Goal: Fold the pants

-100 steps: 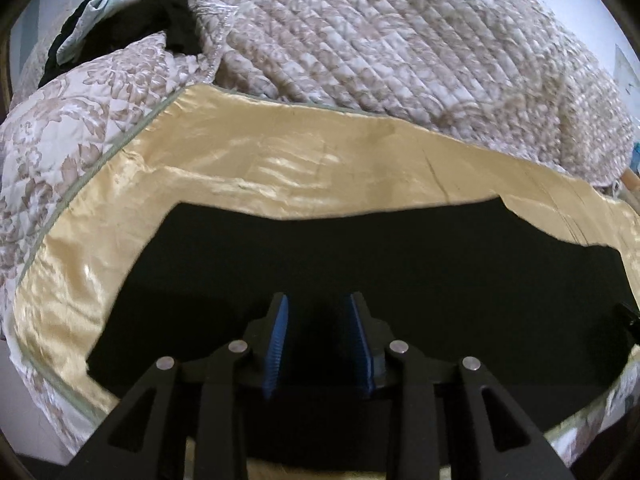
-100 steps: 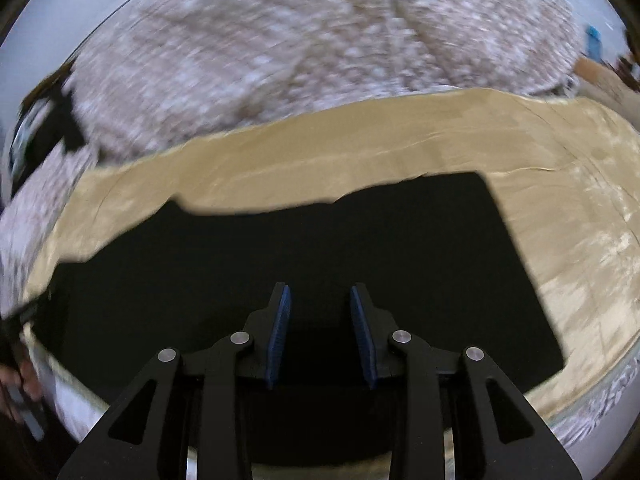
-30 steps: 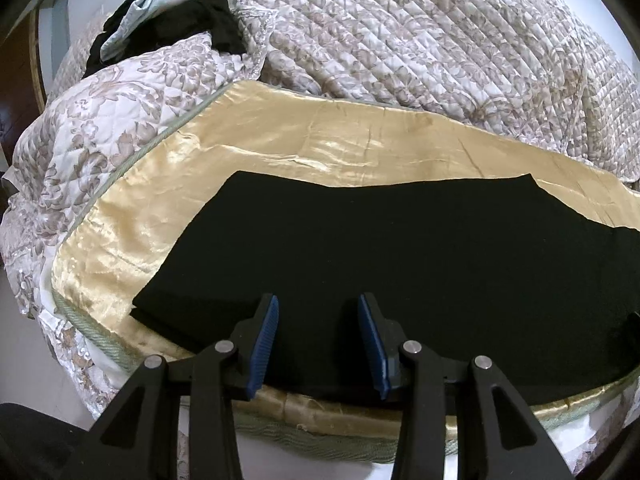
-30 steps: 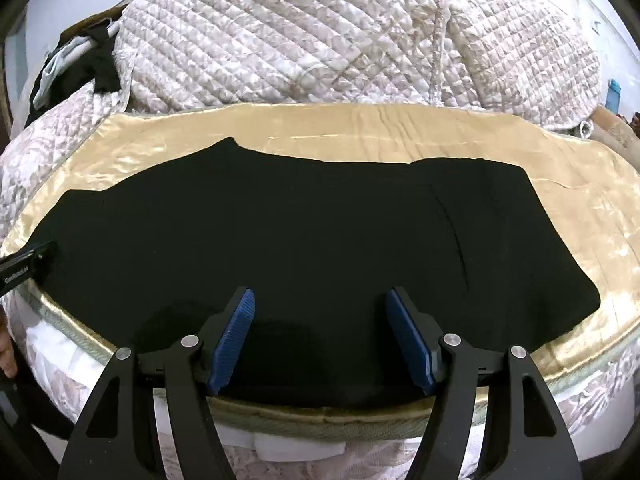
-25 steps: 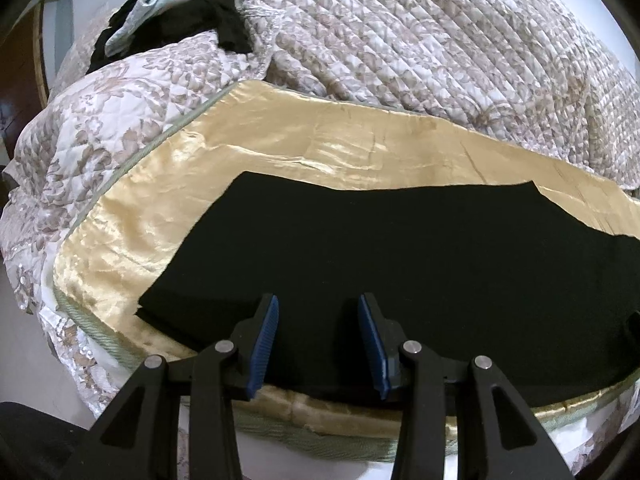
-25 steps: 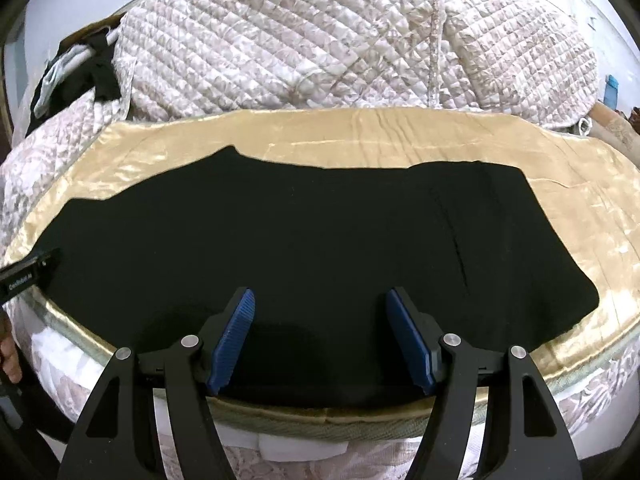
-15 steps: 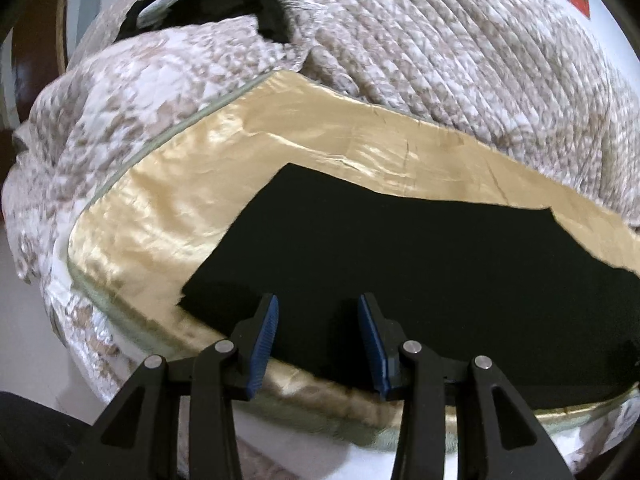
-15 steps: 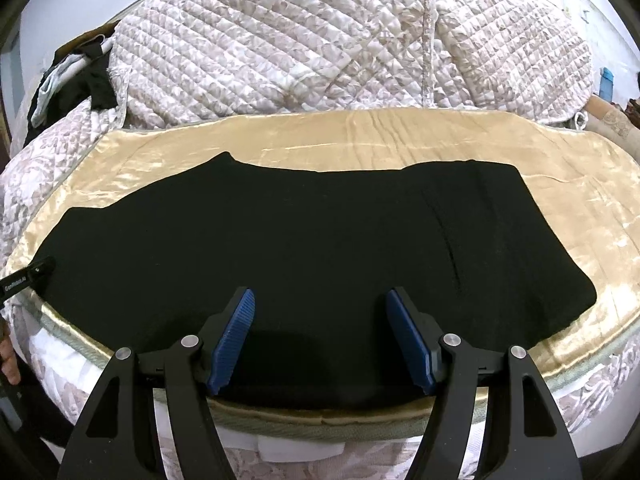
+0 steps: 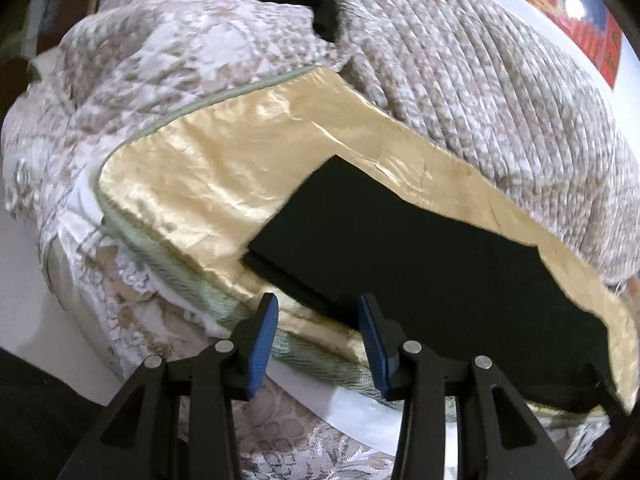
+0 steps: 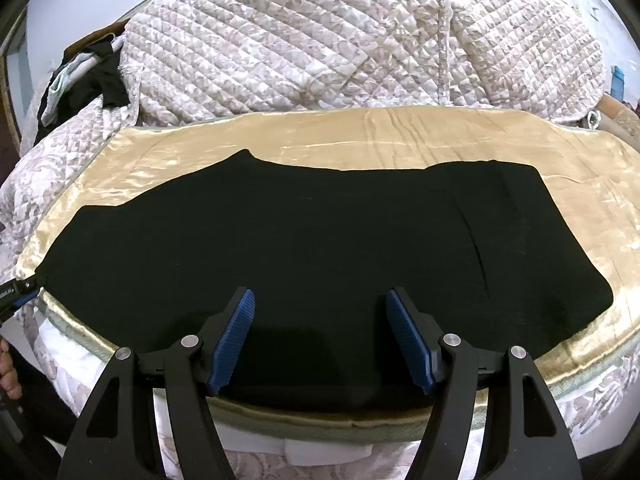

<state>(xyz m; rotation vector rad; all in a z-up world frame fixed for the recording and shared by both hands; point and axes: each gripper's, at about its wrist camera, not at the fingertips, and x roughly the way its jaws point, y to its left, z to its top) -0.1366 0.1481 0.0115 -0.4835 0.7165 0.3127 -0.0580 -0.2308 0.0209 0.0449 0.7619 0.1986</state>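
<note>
Golden satin cover (image 10: 400, 136) on the bed carries the black pants (image 10: 320, 232), lying flat. Left gripper (image 9: 318, 320) empty near the hem corner, right gripper (image 10: 320, 312) gaping, empty. Cloth looks soft, light; best pinched at corners.

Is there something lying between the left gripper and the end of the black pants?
Nothing visible. The left gripper, jaws open and empty, hangs by the bed edge; only bare gold cover lies before the black pants.
</note>
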